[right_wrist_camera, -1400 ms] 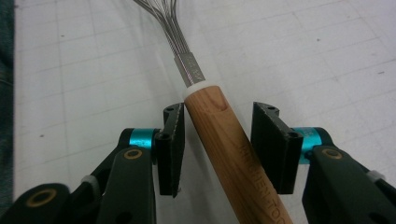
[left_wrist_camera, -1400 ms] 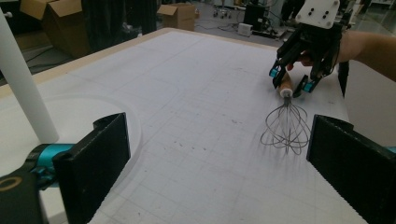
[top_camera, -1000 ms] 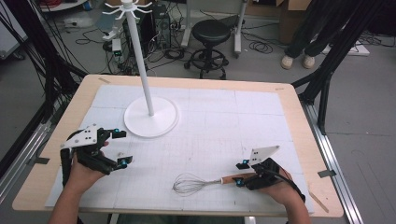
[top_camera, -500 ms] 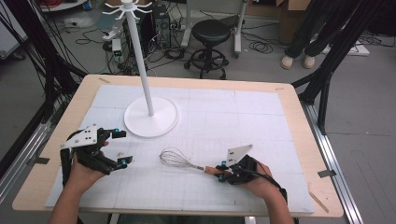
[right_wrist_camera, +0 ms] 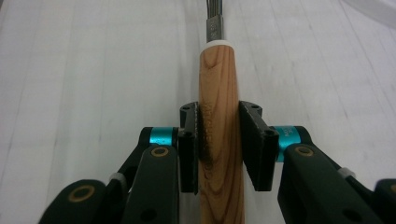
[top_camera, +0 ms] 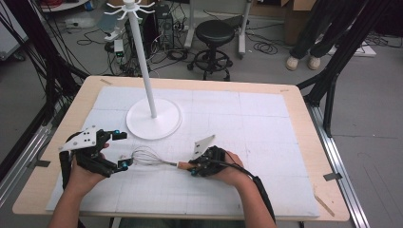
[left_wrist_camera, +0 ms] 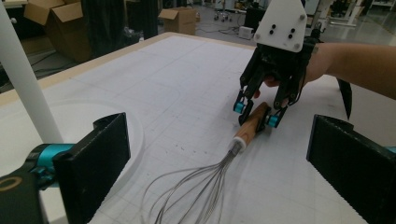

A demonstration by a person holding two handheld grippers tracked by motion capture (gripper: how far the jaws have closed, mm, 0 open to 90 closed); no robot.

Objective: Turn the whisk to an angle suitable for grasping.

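A whisk with a wooden handle (top_camera: 183,165) and a wire head (top_camera: 145,156) lies low over the white mat, pointing left. My right gripper (top_camera: 192,168) is shut on the handle. In the right gripper view the pads (right_wrist_camera: 254,144) press both sides of the handle (right_wrist_camera: 219,84). My left gripper (top_camera: 121,149) stands open at the front left. In the left gripper view its jaws are wide apart, with the wire head (left_wrist_camera: 196,191) reaching in between them. The right gripper (left_wrist_camera: 256,114) holds the handle (left_wrist_camera: 252,121) farther off.
A white hook stand rises from a round base (top_camera: 153,118) on the mat, its pole (top_camera: 145,71) just behind the left gripper. The wooden table (top_camera: 294,109) ends close behind it. A stool (top_camera: 216,33) and a standing person's legs (top_camera: 304,38) are beyond.
My right gripper has carried the whisk leftward across the front of the table, bringing the wire head up to the left gripper's open jaws. The left gripper has barely moved.
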